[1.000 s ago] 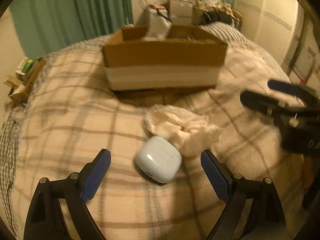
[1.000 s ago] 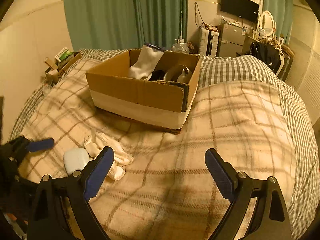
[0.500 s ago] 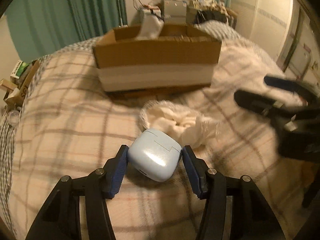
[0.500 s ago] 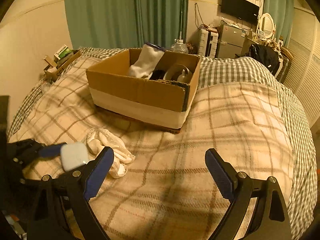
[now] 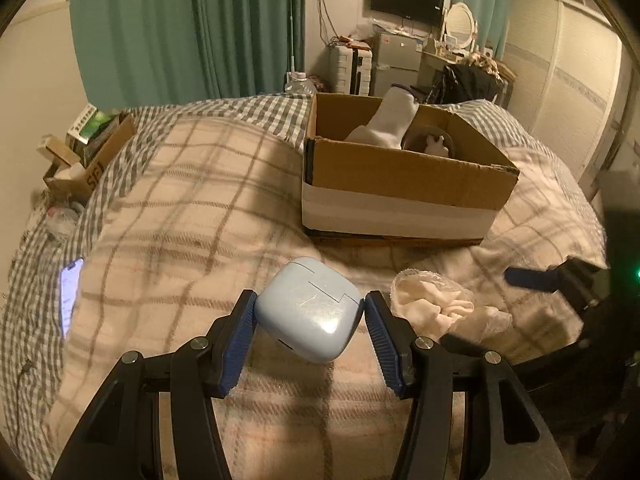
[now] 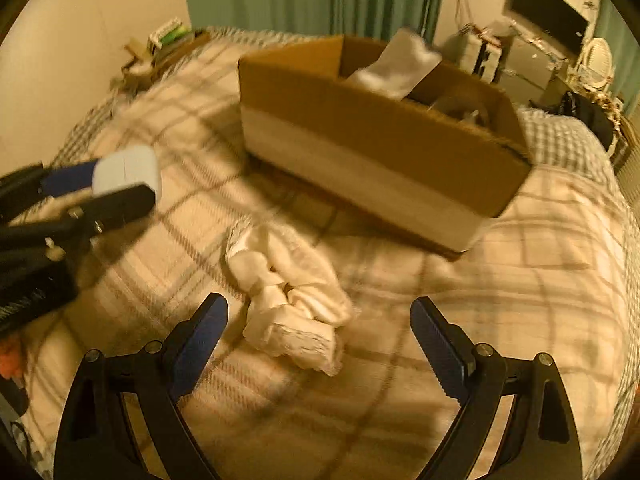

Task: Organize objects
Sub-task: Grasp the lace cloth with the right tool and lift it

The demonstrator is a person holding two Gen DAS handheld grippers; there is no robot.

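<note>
My left gripper (image 5: 310, 316) is shut on a pale blue earbud case (image 5: 310, 314) and holds it above the plaid blanket. The case and left gripper also show at the left of the right wrist view (image 6: 128, 170). A crumpled white cloth (image 6: 288, 296) lies on the blanket, just ahead of and between the fingers of my open, empty right gripper (image 6: 320, 320). The cloth also shows in the left wrist view (image 5: 440, 308). An open cardboard box (image 5: 400, 184) with a white sock and other items stands further back on the bed; it also shows in the right wrist view (image 6: 380, 148).
A lit phone (image 5: 70, 296) lies at the bed's left edge. Small boxes and clutter (image 5: 86, 148) sit on the left beyond the bed. Green curtains, a fridge and shelves stand behind. The blanket (image 6: 520, 280) spreads right of the cloth.
My left gripper closed on the earbud case and lifted it off the blanket. My right gripper moved left and down over the white cloth, still open.
</note>
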